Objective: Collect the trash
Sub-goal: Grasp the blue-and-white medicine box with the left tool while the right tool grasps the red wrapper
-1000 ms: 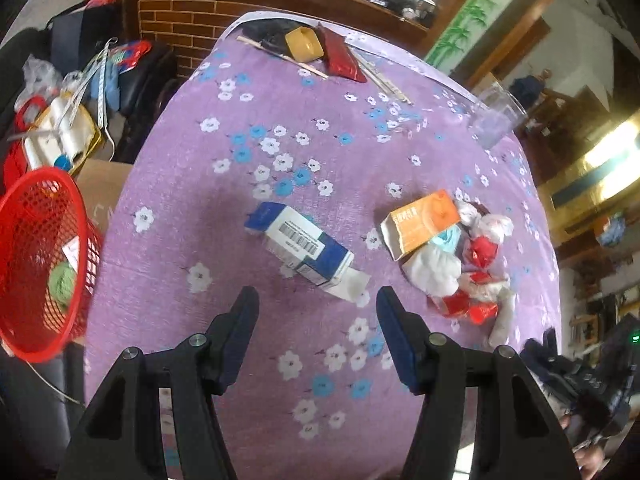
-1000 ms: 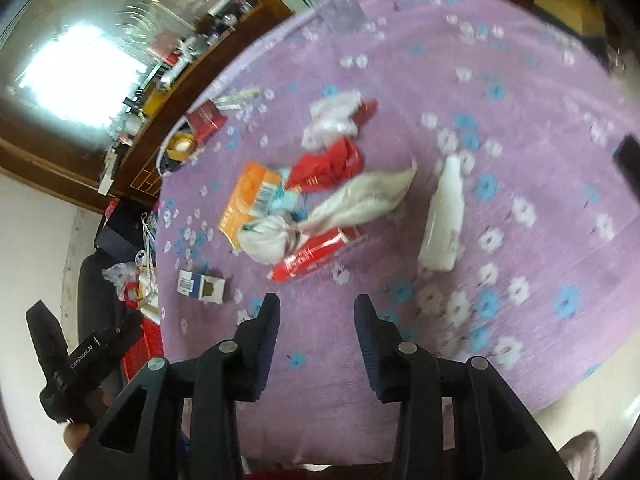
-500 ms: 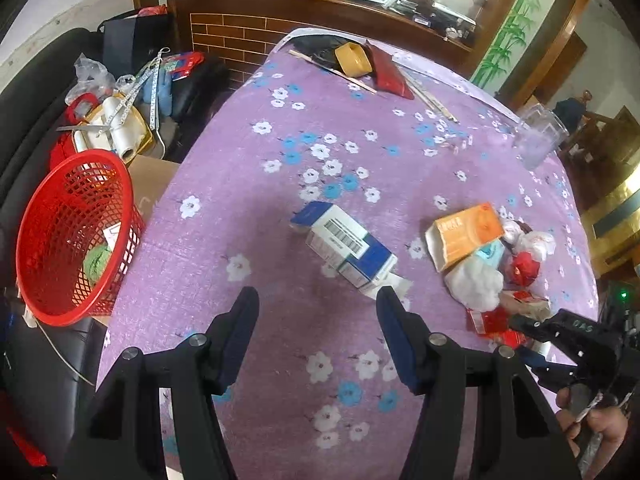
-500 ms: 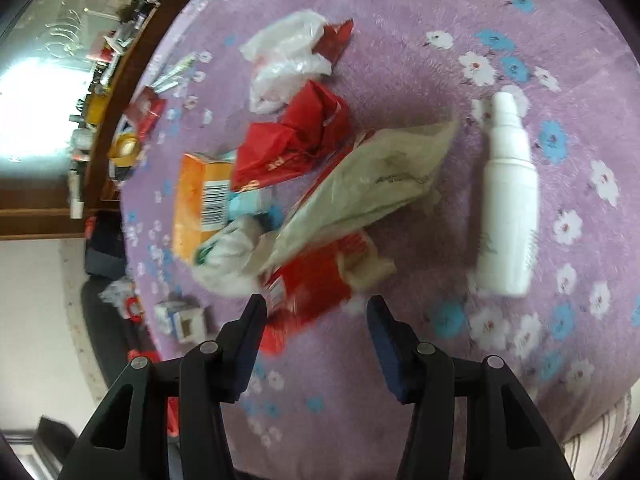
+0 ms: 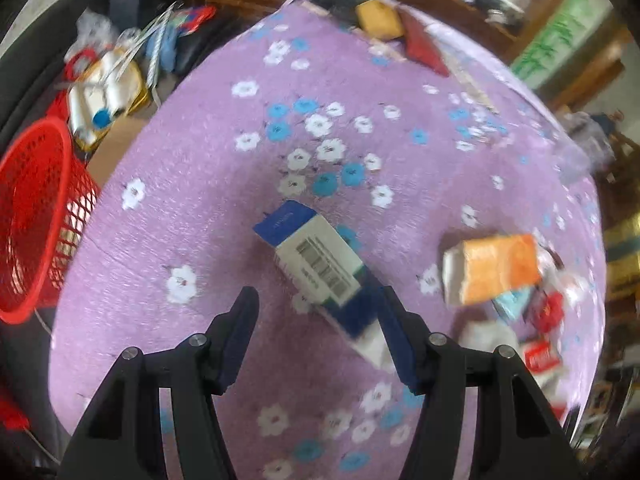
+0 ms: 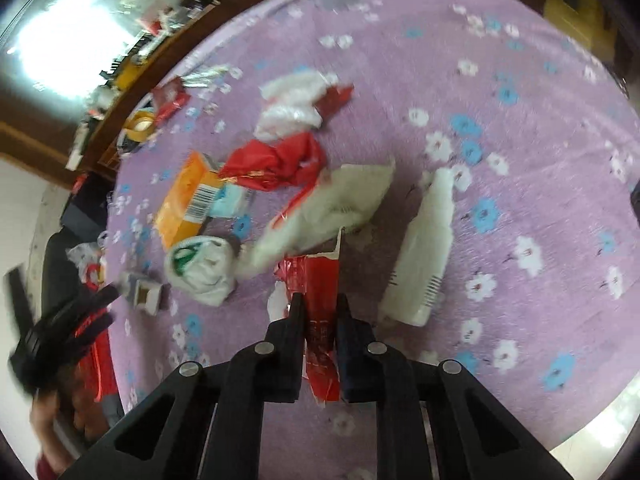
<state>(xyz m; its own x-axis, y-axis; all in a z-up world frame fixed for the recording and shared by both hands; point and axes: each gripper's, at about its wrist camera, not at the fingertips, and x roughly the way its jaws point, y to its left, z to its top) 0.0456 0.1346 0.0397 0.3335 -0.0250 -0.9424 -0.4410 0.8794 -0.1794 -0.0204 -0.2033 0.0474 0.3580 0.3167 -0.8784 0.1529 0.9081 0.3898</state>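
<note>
While the red mesh basket (image 5: 36,216) sits off the table's left edge, the left tool (image 5: 316,312) hovers over the purple flowered table (image 5: 208,184) with its fingers spread wide. A blue-and-white carton (image 5: 320,268) with a barcode lies slanted on the cloth, its near end reaching between those fingers and close against the right one; whether it touches is unclear through the blur. Farther right lies an orange box (image 5: 496,268), with crumpled red and white scraps just past it.

From the right wrist view, the same orange box (image 6: 188,204) lies at the left of the trash pile, a knotted white bag (image 6: 204,268) just below it and a crumpled red wrapper (image 6: 280,164) above. The right tool (image 6: 320,308) is pressed together on a flat red packet (image 6: 316,312), whose torn top stands up between the fingers. A pale crumpled bag (image 6: 328,212) lies behind it, and a white plastic bottle (image 6: 428,248) lies on its side just to the right.
</note>
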